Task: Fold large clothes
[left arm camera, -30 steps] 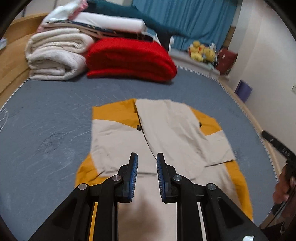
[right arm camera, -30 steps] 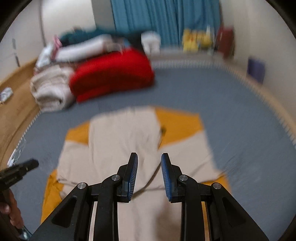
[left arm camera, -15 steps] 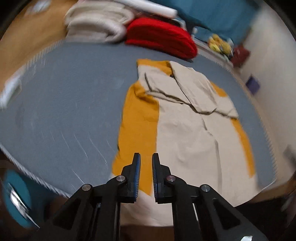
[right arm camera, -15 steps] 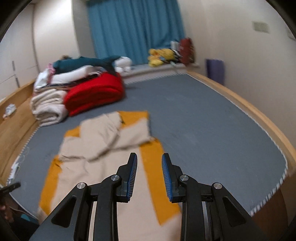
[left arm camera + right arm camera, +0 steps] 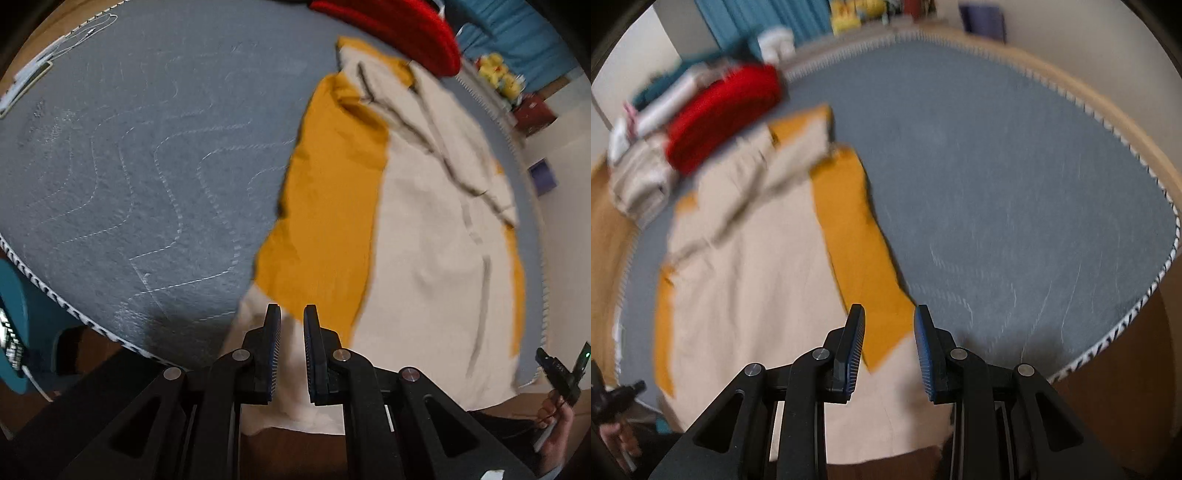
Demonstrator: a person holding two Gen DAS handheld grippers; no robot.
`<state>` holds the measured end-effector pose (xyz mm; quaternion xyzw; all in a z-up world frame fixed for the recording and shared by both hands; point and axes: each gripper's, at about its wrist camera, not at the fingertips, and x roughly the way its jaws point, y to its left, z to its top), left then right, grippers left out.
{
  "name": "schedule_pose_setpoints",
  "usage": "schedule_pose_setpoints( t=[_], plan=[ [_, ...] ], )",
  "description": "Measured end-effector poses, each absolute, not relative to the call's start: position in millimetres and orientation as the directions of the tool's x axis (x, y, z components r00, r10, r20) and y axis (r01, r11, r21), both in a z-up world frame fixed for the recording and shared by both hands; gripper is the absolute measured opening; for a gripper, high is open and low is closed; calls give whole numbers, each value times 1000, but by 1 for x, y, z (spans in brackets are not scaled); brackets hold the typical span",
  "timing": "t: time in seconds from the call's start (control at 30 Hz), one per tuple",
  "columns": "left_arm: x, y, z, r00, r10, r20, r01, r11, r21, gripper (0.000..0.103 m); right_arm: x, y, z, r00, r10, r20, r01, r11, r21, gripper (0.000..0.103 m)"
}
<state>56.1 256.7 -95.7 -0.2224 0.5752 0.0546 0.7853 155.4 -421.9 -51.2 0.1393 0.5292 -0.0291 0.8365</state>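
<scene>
Garment (image 5: 424,236) first: from our left wrist camera it lies spread flat on the grey bed (image 5: 147,147), cream down the middle with orange panels at the sides, its sleeves already crossed over the chest at the far end. The near hem hangs a little over the bed's edge. Our left gripper (image 5: 291,328) hovers over the near left corner of that hem, its jaws a narrow gap apart with nothing between them. A red blanket (image 5: 399,26) sits beyond the collar end.

From our right wrist camera, blurred somewhat, the same garment (image 5: 750,258) runs away from us toward the stacked bedding (image 5: 639,177). Our right gripper (image 5: 889,332) hangs above the near right corner, where the orange panel ends, jaws spread wider and likewise empty.

We judge the sleeves done and the lengthwise fold next. That calls for both claws to drop onto the hem corners, pinch both layers of cloth, then lift and carry the hem evenly toward the collar.
</scene>
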Motion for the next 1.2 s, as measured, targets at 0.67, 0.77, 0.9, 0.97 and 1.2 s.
schedule_pose_setpoints(
  t=[0.67, 0.77, 0.9, 0.97, 1.2],
  plan=[
    [67, 244, -142, 169, -123, -978, -321, 931, -173, 18, 169, -421, -138, 135, 52, -990, 214, 974, 80, 48],
    [66, 235, -137, 184, -128, -975, -285, 942, -177, 10, 166, -420, -137, 145, 62, -988, 203, 975, 91, 26],
    [61, 231, -137, 176, -125, -976, -274, 946, -171, 14, 162, -416, -127, 172, 92, -981, 183, 975, 123, 9],
    [59, 241, -141, 164, -135, -977, -318, 930, -182, 18, 159, -414, -125, 172, 82, -982, 177, 978, 113, 10],
    [61, 236, -142, 161, -118, -980, -289, 944, -161, 14, 157, -404, -131, 132, 39, -990, 149, 987, 59, 16]
  ],
)
